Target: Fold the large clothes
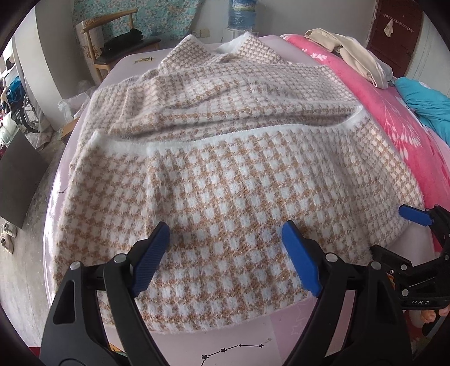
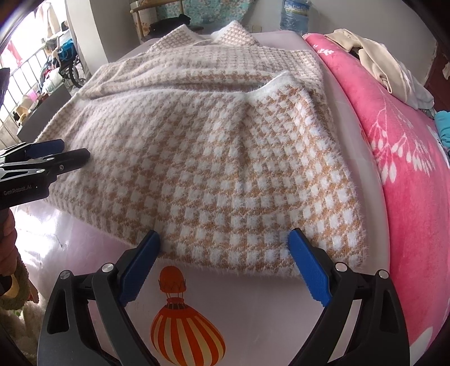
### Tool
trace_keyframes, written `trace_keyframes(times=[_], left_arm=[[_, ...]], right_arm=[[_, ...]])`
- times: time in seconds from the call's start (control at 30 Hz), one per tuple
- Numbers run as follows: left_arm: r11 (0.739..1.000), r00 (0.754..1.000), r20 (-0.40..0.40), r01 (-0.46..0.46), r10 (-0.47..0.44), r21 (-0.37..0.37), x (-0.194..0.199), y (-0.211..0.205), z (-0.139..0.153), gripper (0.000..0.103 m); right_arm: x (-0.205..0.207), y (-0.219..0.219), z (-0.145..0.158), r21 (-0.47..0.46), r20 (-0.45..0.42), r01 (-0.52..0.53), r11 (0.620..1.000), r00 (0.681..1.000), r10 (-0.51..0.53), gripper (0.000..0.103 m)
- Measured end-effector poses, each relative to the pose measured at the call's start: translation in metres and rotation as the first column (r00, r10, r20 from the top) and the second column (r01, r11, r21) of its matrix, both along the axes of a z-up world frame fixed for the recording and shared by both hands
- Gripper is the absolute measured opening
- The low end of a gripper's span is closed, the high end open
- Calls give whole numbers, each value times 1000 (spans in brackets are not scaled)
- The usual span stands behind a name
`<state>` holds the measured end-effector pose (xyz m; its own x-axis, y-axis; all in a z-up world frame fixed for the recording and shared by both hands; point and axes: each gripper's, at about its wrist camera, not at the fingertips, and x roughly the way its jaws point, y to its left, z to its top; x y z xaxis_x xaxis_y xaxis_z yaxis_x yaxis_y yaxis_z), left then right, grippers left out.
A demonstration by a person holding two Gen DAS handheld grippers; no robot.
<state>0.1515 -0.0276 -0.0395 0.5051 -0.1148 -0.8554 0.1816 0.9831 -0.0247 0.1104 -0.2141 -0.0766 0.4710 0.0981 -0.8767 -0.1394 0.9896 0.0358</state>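
On the bed sheet (image 2: 84, 247), both grippers' fingers (image 1: 301, 259) gape empty over the sweater (image 1: 225, 174), its far collar blurred.

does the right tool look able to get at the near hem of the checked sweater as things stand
Probably yes: the right tool is open, straddling the sweater's near hem, with nothing between them.

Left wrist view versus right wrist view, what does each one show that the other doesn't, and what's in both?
Only the left wrist view shows the star constellation print on the sheet and the wooden chair's full frame. Only the right wrist view shows the hot-air balloon print and the window railing. Both show the checked sweater lying partly folded on the bed, the pink blanket, the beige clothes, the water bottle, and both open grippers: the left gripper over the sweater, the right gripper at its near hem.
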Motion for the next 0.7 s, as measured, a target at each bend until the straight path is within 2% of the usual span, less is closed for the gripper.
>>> trace_keyframes(times=[0.27,0.43,0.57,0.7], left_arm=[[999,999,-49,-20,22,36,16,-7,-2,85],[999,997,-73,-26,29,42,21,-7,-3,88],[998,996,-82,-28,33,54,22,-8,-4,90],[998,995,-92,-35,41,60,23,-8,-4,91]], right_arm=[[5,-9,16,63,20,7,998,1000,-8,90],[21,-21,25,58,61,37,998,997,-41,90],[38,-29,22,49,60,61,997,996,-64,90],[51,-30,7,14,25,67,998,997,-67,90]])
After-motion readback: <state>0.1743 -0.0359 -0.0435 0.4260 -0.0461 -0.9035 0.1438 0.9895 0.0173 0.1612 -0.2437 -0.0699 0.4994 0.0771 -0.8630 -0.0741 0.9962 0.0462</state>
